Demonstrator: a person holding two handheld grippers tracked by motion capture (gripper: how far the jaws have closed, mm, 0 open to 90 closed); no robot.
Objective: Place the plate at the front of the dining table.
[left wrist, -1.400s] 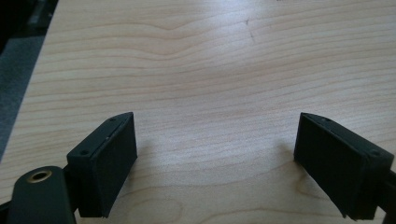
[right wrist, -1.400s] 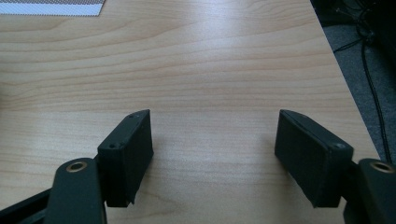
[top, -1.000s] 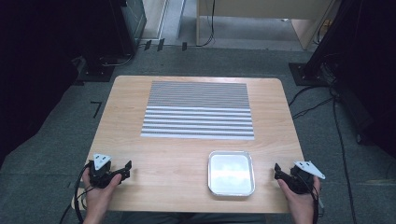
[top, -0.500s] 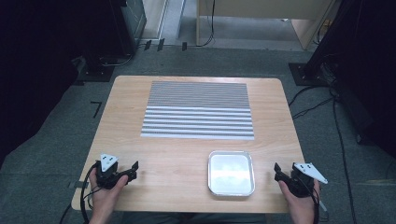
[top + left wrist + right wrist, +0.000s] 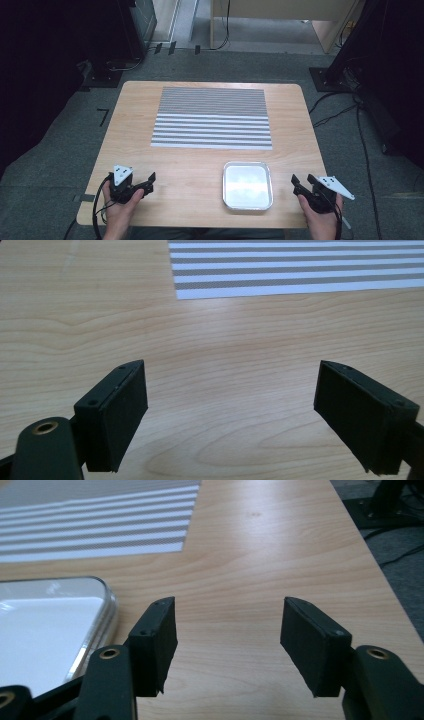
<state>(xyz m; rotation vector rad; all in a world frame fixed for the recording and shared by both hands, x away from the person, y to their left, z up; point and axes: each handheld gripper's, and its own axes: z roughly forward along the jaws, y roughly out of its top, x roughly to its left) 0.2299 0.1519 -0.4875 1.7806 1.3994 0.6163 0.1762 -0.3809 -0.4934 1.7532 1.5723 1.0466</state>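
While both tongs rest low at the near edge of the surface, each has its jaws spread wide with nothing between them. Seen from the high view, the left tongs (image 5: 148, 183) sit at the near left corner, held by a hand (image 5: 120, 207) coming in from below, jaws pointing right and slightly away. The right tongs (image 5: 302, 182) sit at the near right corner in the other hand (image 5: 320, 215), jaws pointing left and away. In the left gripper view, the two black pads (image 5: 120, 415) frame bare pale wood, with a striped mat (image 5: 300, 270) well beyond them. In the right gripper view, the pads (image 5: 157, 640) frame bare wood too, and a shallow metal tray (image 5: 50, 625) lies just beside the left jaw, apart from it. From above, the tray (image 5: 248, 202) is empty and lies between the two tongs, nearer the right one. The grey-and-white striped mat (image 5: 212, 117) lies flat across the middle and far part of the wooden surface (image 5: 135, 130). Grey carpet (image 5: 55, 165) surrounds it, with black cables (image 5: 367, 150) trailing at the right.
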